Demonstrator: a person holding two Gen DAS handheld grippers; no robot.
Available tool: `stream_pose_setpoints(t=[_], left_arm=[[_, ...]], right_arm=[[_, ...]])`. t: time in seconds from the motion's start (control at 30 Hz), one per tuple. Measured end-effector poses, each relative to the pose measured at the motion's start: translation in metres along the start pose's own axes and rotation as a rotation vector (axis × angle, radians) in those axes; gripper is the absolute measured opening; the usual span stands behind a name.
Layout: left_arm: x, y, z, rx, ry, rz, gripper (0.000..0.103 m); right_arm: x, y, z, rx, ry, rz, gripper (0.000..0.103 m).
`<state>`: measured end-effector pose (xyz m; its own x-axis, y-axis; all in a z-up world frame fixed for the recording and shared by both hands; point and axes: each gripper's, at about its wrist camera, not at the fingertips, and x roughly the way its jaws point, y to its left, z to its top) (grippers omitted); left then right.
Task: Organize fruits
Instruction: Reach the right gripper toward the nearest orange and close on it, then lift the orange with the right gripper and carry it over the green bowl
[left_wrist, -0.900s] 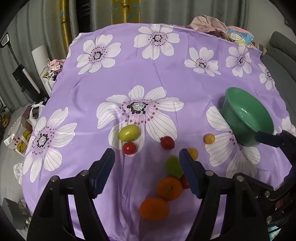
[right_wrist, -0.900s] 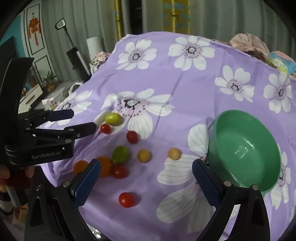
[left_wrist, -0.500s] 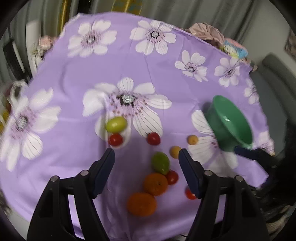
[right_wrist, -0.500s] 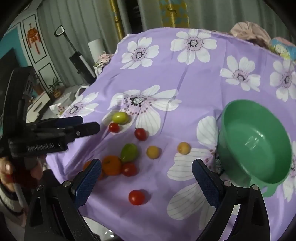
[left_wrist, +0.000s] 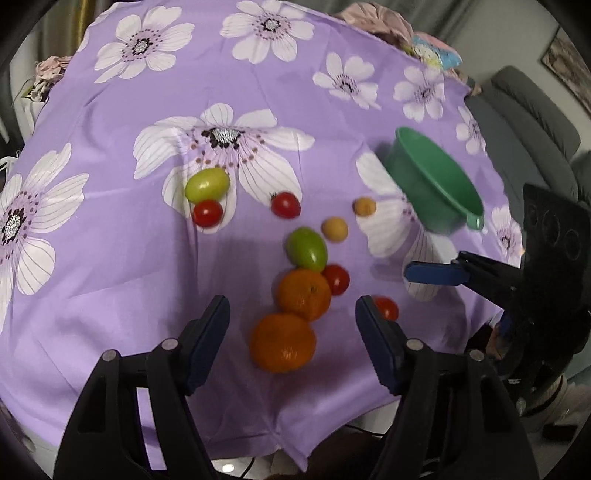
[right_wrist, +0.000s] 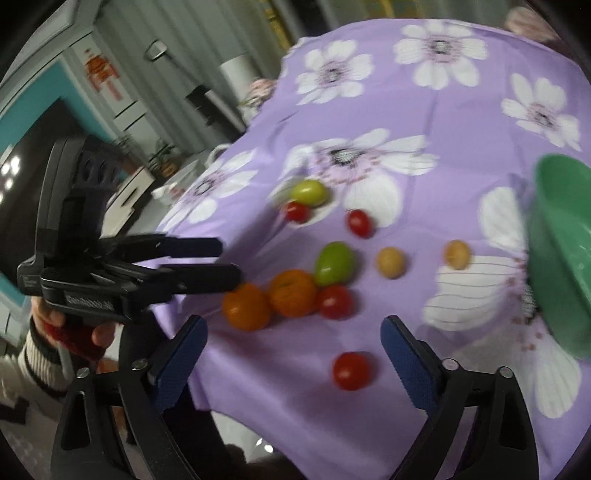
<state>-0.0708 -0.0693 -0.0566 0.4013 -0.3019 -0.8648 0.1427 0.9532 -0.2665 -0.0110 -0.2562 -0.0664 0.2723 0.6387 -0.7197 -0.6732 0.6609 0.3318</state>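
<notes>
Showing: a table under a purple cloth (left_wrist: 110, 277) printed with large white flowers, loose fruit scattered on it, seen from two hand-held grippers.
Left gripper (left_wrist: 291, 314): jaws spread wide, nothing between the pads, hanging above the two oranges at the near edge of the cloth.
Right gripper (right_wrist: 293, 338): jaws at full spread, holding nothing, hanging above the near side of the cloth with a lone red tomato (right_wrist: 351, 370) lying just ahead between its fingers.
Green bowl (left_wrist: 436, 184): at the right side of the cloth, tilted, empty as far as its inside shows.
Oranges: one nearer (left_wrist: 282, 341) and one just behind it (left_wrist: 303, 293), touching each other.
Green fruits: one (left_wrist: 306, 248) touching the farther orange; another, yellower (left_wrist: 207, 184), well to the left on a white flower.
Red tomatoes: one (left_wrist: 336, 279) touching the farther orange on its right; one (left_wrist: 207, 213) against the yellow-green fruit; one (left_wrist: 285, 204) alone near the middle.
Small yellow fruits: two, one (left_wrist: 334, 229) beside the green fruit, the other (left_wrist: 364, 206) nearer the bowl.
Person: a hand (right_wrist: 74, 332) with a striped cuff grips the left gripper's handle, in the right wrist view.
Sharpness: the right wrist view is blurred.
</notes>
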Motion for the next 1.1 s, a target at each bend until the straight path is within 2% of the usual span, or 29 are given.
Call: stream_pose_setpoints(t=[0.1, 0.17, 0.23, 0.3, 0.43, 0.57, 0.67, 0.87, 0.93, 1.1], left_arm=[[0.005, 0.007, -0.002, -0.021, 0.016, -0.015, 0.064], [0.011, 0.006, -0.005, -0.028, 0.016, -0.023, 0.062], [0.016, 0.003, -0.008, -0.027, 0.02, -0.021, 0.058], [0.02, 0.003, -0.009, -0.033, 0.029, -0.022, 0.055], [0.025, 0.004, -0.012, -0.061, 0.026, -0.013, 0.044], [0.025, 0.005, -0.014, -0.068, 0.009, -0.01, 0.042], [0.026, 0.007, -0.014, -0.075, 0.007, -0.014, 0.044], [0.029, 0.009, -0.013, -0.085, -0.001, -0.027, 0.044], [0.03, 0.008, -0.011, -0.082, -0.007, -0.027, 0.044], [0.028, 0.01, -0.011, -0.097, -0.028, -0.036, 0.043]], right_arm=[[0.014, 0.01, -0.001, -0.017, 0.026, 0.027, 0.093], [0.022, 0.012, -0.001, -0.011, 0.045, 0.045, 0.089], [0.034, 0.013, -0.002, -0.004, 0.069, 0.051, 0.084], [0.038, 0.012, -0.004, 0.011, 0.086, 0.058, 0.084], [0.049, 0.011, -0.004, 0.043, 0.104, 0.101, 0.074], [0.055, 0.016, -0.003, 0.047, 0.117, 0.121, 0.074], [0.062, 0.021, -0.001, 0.033, 0.118, 0.13, 0.063], [0.074, 0.018, 0.005, 0.052, 0.119, 0.093, 0.057], [0.075, 0.015, 0.006, 0.056, 0.123, 0.076, 0.049], [0.076, 0.012, 0.006, 0.065, 0.114, 0.072, 0.048]])
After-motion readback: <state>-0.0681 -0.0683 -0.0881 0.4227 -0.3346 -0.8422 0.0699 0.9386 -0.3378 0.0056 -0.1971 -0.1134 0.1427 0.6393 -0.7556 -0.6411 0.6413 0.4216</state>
